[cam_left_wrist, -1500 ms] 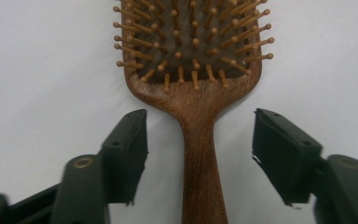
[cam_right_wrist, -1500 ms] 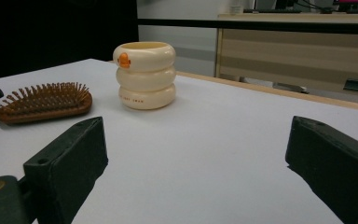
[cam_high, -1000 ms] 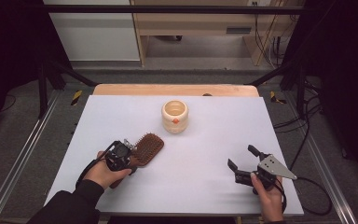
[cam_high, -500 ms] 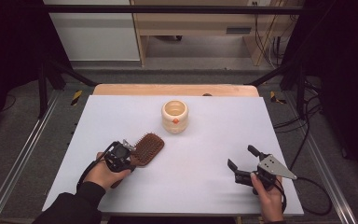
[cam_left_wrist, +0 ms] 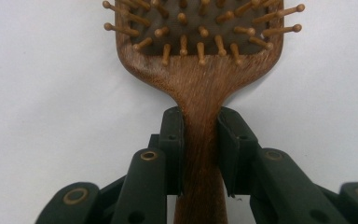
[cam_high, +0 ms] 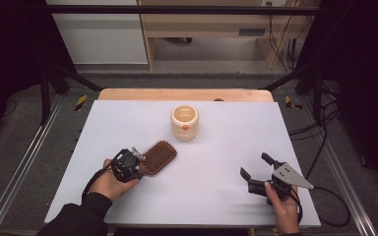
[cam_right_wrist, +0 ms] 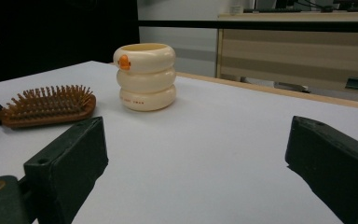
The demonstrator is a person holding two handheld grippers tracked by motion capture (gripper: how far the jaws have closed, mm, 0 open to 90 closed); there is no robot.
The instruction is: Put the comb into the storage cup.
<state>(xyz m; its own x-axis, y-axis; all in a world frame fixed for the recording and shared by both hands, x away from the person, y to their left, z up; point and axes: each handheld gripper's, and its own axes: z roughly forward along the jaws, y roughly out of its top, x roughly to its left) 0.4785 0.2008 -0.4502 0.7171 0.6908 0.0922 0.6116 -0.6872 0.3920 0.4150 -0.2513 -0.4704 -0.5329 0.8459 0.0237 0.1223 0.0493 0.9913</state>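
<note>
Right gripper [cam_high: 257, 167] sits at the near right of the white table [cam_high: 226, 128], jaws spread wide with bare tabletop between them, gripping nothing; the right gripper view shows both black jaws [cam_right_wrist: 65, 158] low over the surface and well apart. Left gripper [cam_high: 137, 156], near left, is clamped on the neck of the wooden hairbrush [cam_high: 159, 156]: in the left gripper view the two jaws press either side of the handle [cam_left_wrist: 200, 140] just below the paddle, bristles up. The brush head lies flat on the table, pointing far-right from the hand. Against the frames half a second and a second ago, brush and left gripper have shifted slightly nearer and left, away from the cup; the right gripper is unchanged. Farther off, near the table's middle, a cream ringed cup [cam_high: 184, 122] with an orange spot stands upright, well apart from the brush. Nothing lies between brush and cup.
</note>
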